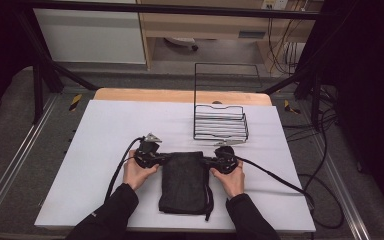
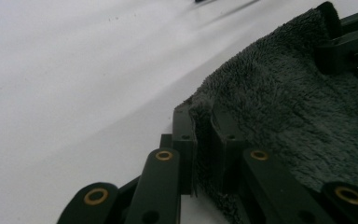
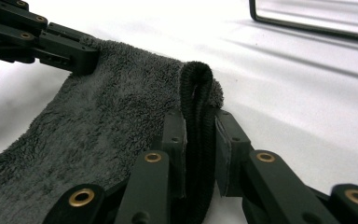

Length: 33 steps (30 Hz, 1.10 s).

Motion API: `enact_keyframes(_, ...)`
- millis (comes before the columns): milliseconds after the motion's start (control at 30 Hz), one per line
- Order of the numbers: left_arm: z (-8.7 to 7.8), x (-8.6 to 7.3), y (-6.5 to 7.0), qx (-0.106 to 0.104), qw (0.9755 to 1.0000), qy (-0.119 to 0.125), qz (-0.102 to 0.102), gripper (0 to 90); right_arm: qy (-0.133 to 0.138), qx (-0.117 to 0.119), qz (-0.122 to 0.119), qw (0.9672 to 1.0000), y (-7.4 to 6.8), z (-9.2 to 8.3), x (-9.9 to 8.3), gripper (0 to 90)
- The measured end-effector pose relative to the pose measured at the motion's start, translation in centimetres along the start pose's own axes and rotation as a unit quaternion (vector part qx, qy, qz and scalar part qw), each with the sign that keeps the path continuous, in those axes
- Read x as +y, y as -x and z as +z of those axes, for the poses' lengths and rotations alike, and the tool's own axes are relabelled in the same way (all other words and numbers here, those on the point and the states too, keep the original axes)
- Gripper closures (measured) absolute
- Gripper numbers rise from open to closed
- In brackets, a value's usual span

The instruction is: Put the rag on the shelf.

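Towel (image 1: 184,181) is lying lengthwise toward the person, below the wire basket (image 1: 220,122); left gripper (image 1: 166,159) and right gripper (image 1: 206,160) are pinching its far corners, facing each other.

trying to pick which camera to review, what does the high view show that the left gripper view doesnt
High view alone: the wire basket behind the dark towel, the person's hands, and the towel's whole folded outline on the white table.

Left gripper view alone: the left gripper close up, its jaws pinching a raised fold at the towel's corner, with the fleecy pile visible.

Both: the towel, the table, and the right gripper clamped on the opposite corner.
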<state>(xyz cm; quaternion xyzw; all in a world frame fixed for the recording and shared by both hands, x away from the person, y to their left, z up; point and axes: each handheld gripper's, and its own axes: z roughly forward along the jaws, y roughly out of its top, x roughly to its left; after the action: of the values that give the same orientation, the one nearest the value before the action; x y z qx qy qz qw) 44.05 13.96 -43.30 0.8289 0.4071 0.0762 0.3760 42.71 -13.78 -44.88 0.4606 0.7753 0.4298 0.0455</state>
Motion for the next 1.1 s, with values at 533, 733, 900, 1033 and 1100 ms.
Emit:
enact_keyframes(533, -2.2, 0.9, 0.7, -0.01, 0.9994, 0.028, 0.015, 81.7, 0.03, 0.006, -0.02, 0.9994, -1.2, -2.0, 1.0, 77.5)
enact_keyframes(733, -3.3, 1.3, 1.2, -0.012, 0.9987, 0.044, 0.023, 81.8, 0.04, 0.007, -0.019, 0.999, -1.4, -2.5, 1.2, 77.9)
enact_keyframes(900, -4.2, 1.7, 1.6, -0.01, 0.9978, 0.057, 0.031, 81.8, 0.053, 0.007, -0.03, 0.9981, -1.9, -3.2, 1.6, 78.1)
enact_keyframes(1033, -5.0, 2.0, 1.8, -0.011, 0.9968, 0.07, 0.036, 81.9, 0.067, 0.005, -0.039, 0.997, -2.3, -3.9, 2.0, 78.2)
enact_keyframes(1100, -5.4, 2.1, 2.0, -0.012, 0.9962, 0.077, 0.037, 81.9, 0.075, 0.005, -0.042, 0.9963, -2.5, -4.3, 2.1, 78.2)
